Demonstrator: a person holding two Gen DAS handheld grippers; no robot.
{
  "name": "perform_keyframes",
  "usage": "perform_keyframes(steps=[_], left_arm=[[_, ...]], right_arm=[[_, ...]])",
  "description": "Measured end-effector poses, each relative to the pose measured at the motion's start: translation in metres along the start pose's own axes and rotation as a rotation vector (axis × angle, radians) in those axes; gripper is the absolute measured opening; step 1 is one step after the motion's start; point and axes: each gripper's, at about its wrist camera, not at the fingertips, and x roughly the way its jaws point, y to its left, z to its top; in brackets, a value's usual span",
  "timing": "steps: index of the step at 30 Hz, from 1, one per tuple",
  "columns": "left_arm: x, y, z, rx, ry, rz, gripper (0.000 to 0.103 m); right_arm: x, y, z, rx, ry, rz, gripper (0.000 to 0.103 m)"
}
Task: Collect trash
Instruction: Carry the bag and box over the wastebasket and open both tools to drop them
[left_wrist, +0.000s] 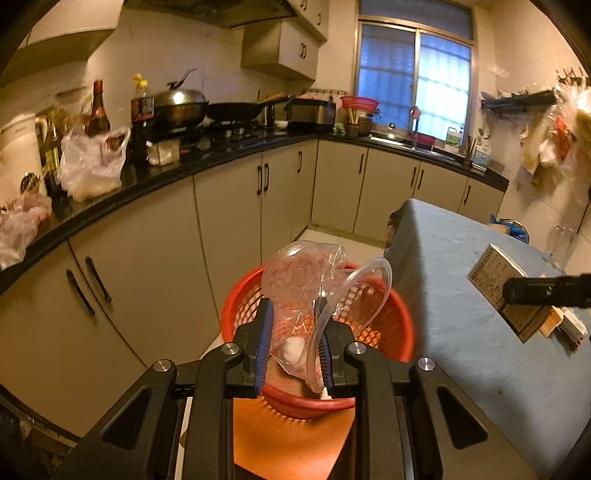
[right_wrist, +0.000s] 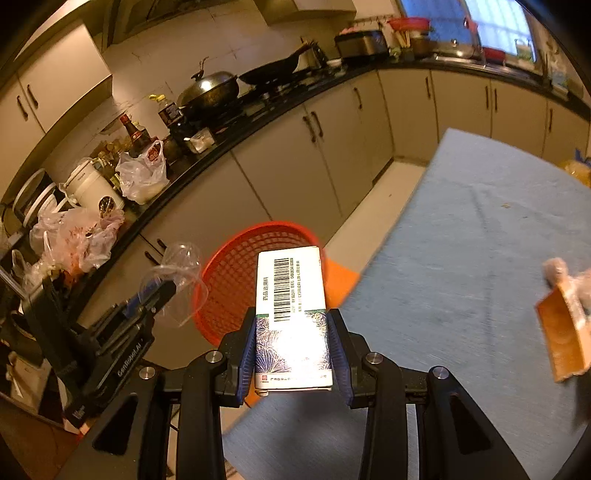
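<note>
Left wrist view: left tongs (left_wrist: 293, 332) clamp a crumpled clear plastic container (left_wrist: 314, 288) above the red basket (left_wrist: 399, 325); right tongs (right_wrist: 291, 347) grip a barcoded carton (right_wrist: 291, 317).

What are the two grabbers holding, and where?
Left gripper pinches a crumpled clear plastic cup at its lower end. Right gripper clamps a white barcoded cardboard box by its sides.

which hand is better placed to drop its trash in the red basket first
Left. The left gripper holds the clear plastic cup directly over the red basket; the right gripper's box is short of it.
</note>
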Motion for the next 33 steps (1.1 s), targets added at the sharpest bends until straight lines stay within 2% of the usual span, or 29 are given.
perform_keyframes(steps=[9,17,33], left_arm=[[0.041,0.015,-0.003,-0.021,0.076,-0.015,0.022],[0.062,0.015,-0.007,-0.007,0.105,-0.005,0.023],[0.074,0.011,-0.009,0.012,0.113,-0.011,0.023]], right_arm=[[0.077,0.015,0.027,0.056,0.092,0.091,0.039],[0.126,0.012,0.033,0.091,0.156,0.081,0.040],[0.145,-0.001,0.033,0.136,0.176,0.073,0.042]])
